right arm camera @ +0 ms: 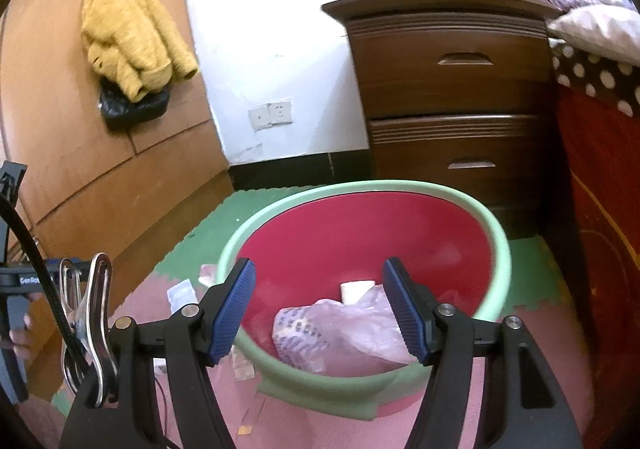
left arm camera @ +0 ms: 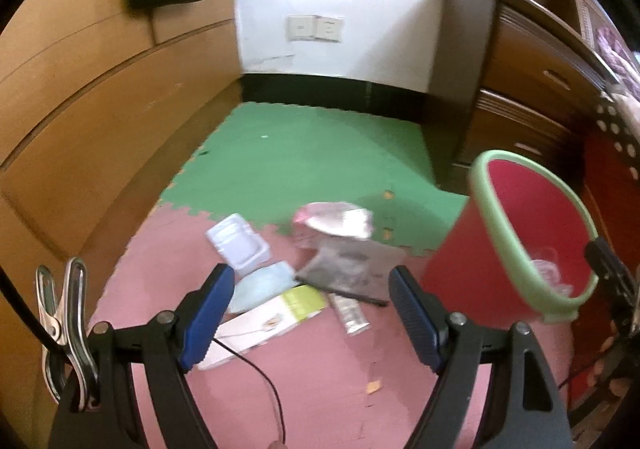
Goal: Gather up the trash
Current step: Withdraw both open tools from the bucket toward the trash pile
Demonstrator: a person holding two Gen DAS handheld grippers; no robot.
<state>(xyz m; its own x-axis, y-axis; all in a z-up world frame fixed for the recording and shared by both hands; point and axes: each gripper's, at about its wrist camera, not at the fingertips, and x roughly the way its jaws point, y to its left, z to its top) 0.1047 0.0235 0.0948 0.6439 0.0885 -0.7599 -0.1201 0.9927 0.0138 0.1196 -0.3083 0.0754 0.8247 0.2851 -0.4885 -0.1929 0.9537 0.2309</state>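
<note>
Open green floor mat is seen beyond the trash pile. Passage is bounded on the left by the wooden wardrobe, on the right by the red bin and the drawer chest.

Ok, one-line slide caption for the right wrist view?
Open right gripper poised over the red bin with a green rim, crumpled plastic bag already inside, beside the wooden dresser.
</note>
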